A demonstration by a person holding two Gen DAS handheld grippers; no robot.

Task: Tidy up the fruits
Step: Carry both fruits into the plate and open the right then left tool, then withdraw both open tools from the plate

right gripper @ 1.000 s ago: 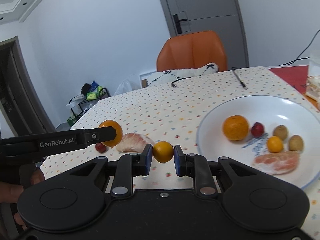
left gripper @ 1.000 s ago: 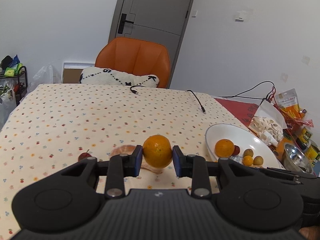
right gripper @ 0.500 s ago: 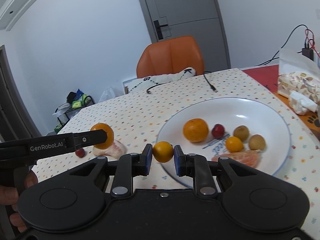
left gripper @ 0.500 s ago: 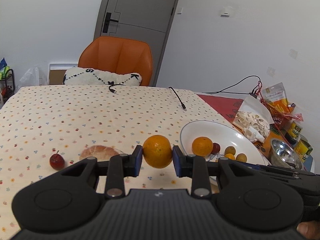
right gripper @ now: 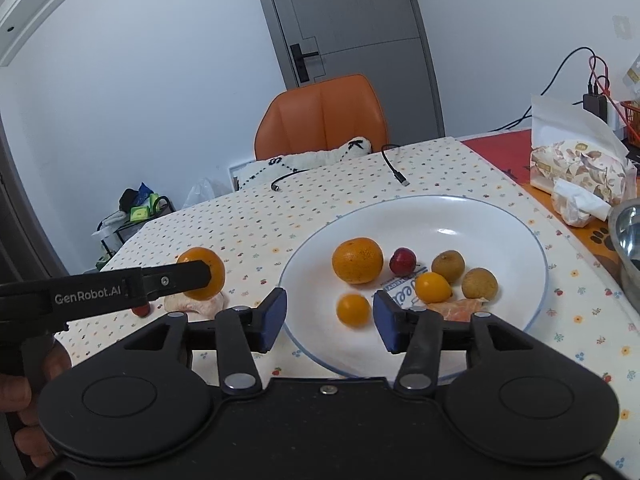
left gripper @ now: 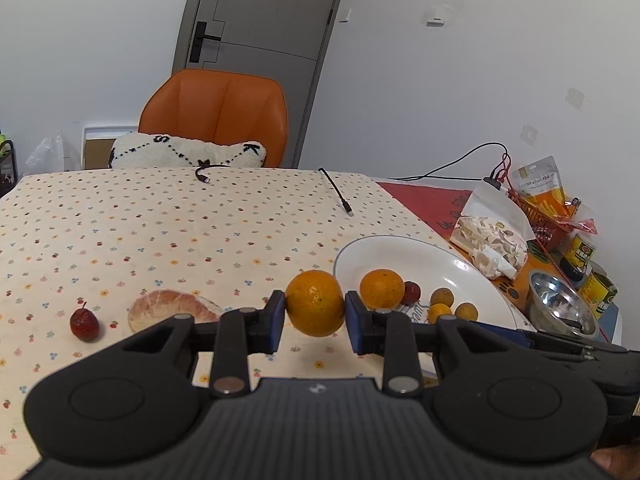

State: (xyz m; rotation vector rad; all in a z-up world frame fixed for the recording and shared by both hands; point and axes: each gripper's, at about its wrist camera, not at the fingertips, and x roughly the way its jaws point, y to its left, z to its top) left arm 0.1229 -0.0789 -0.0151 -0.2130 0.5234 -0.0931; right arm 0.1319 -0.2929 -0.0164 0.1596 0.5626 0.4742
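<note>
- The right gripper (right gripper: 330, 314) has just been opening its fingers; the small orange fruit (right gripper: 353, 310) they held half a second ago now lies free between them on the white plate (right gripper: 500, 220).
- That piece counts as delivered.
- The left gripper (left gripper: 315, 316) stays clamped on the larger orange (left gripper: 315, 303), above the counter (left gripper: 160, 220) left of the plate.
- It has drifted closer, so this orange likely goes in next.
- A small red fruit (left gripper: 84, 324) and a peeled citrus piece (left gripper: 172, 314) wait at the near left.

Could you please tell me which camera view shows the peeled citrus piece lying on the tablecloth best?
The left wrist view: the peeled citrus piece lies mostly unobstructed beside the small red fruit. In the right wrist view, the left gripper and its orange cover most of it.
</note>
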